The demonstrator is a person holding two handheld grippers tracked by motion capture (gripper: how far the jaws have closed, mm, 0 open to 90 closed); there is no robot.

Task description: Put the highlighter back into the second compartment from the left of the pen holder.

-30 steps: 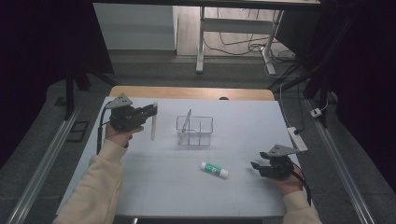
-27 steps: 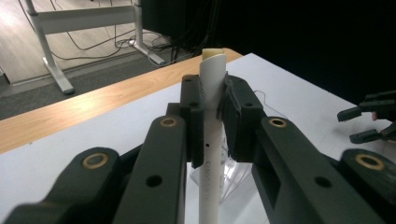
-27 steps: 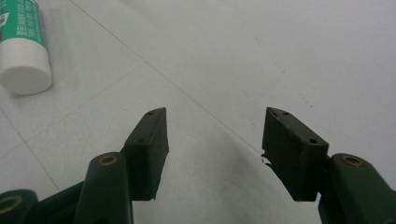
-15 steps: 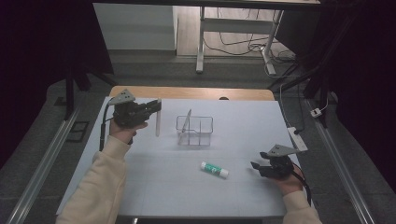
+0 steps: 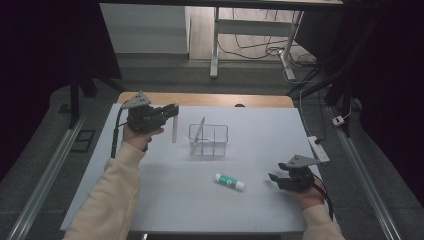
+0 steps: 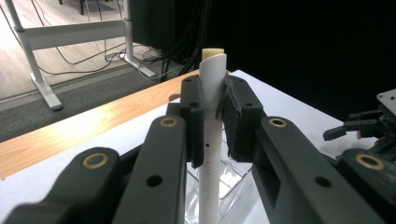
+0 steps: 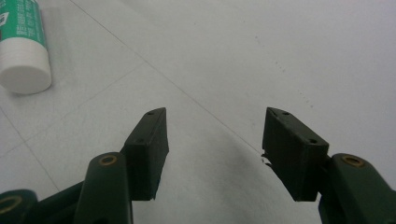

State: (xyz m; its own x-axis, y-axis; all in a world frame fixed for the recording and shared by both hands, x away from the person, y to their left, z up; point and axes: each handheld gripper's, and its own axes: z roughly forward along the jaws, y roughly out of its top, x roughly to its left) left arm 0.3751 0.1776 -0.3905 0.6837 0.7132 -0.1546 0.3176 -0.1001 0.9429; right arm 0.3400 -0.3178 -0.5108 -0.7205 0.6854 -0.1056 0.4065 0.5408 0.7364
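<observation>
My left gripper (image 5: 173,110) is shut on a white pen (image 5: 174,131), which hangs upright above the table, just left of a clear plastic organiser (image 5: 209,139). Seen from the left gripper view, the white pen (image 6: 211,140) stands clamped between the pads (image 6: 193,116), and the clear organiser (image 6: 226,179) lies below and behind it. A thin white stick leans inside the organiser. A glue stick (image 5: 230,181) with a green label and white cap lies flat near the table's front. My right gripper (image 5: 274,178) rests open on the table to the right of it, nothing between its jaws. The glue stick's cap (image 7: 24,70) shows in the right gripper view, at the upper left.
The white table top (image 5: 150,200) has a wooden strip (image 5: 210,99) along its far edge. A white power strip (image 5: 319,148) lies at the right edge. Beyond the table stand desk legs and loose cables on the floor.
My left gripper has carried the white pen rightward, closer to the clear organiser. The right gripper and the glue stick have stayed where they were.
</observation>
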